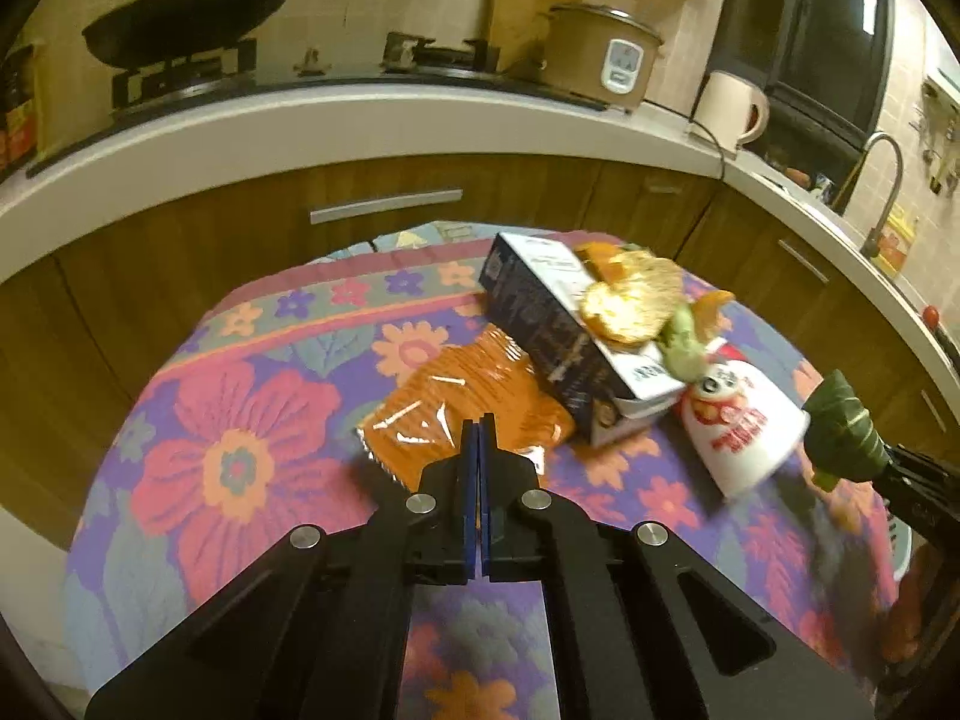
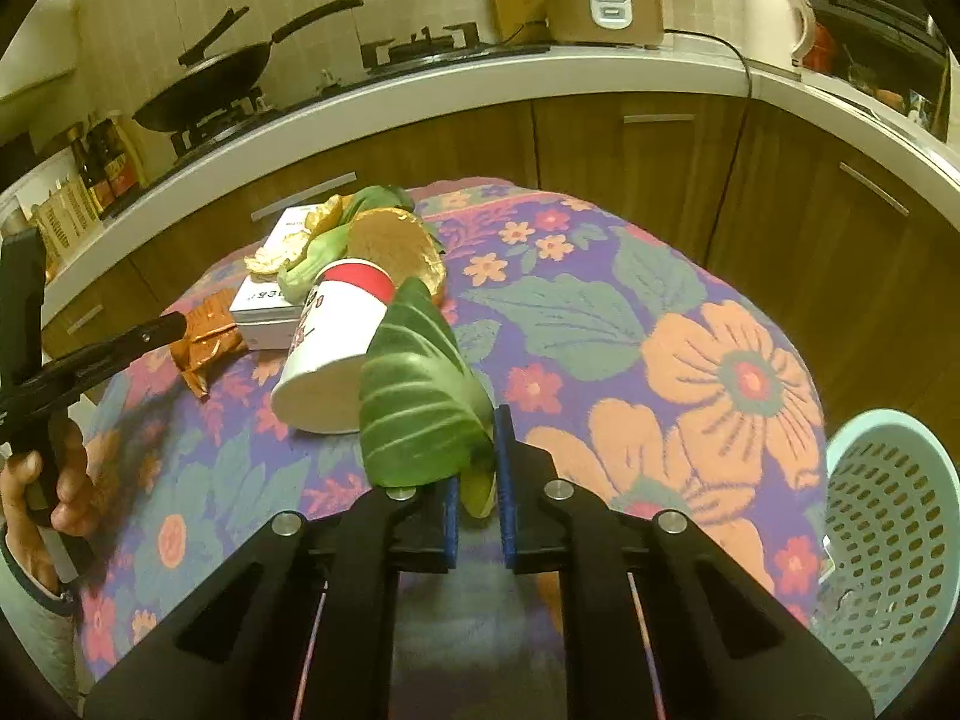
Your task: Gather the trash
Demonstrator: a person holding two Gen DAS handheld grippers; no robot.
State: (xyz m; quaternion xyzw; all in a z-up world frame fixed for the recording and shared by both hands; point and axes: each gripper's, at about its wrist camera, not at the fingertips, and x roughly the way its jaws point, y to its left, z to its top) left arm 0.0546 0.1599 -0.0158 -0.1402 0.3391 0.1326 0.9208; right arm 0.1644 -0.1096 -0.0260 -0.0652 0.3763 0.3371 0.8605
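Observation:
My left gripper (image 1: 479, 423) is shut on the near edge of an orange plastic wrapper (image 1: 462, 414) lying on the flowered tablecloth; in the right wrist view its tip (image 2: 175, 324) pinches the crumpled wrapper (image 2: 207, 345). My right gripper (image 2: 478, 453) is shut on the stem of a big green leaf (image 2: 420, 402), held above the cloth; from the left wrist view the leaf (image 1: 843, 426) sticks out of that gripper (image 1: 894, 462). A white and red paper cup (image 2: 336, 348) lies on its side just behind the leaf.
A dark carton (image 1: 552, 336) lies past the wrapper, with orange peel (image 1: 630, 300) and green scraps (image 1: 684, 348) on top. A pale green perforated basket (image 2: 888, 540) stands at the table's right edge. A counter with a wok (image 1: 180, 18), rice cooker (image 1: 606, 54) and kettle rings the table.

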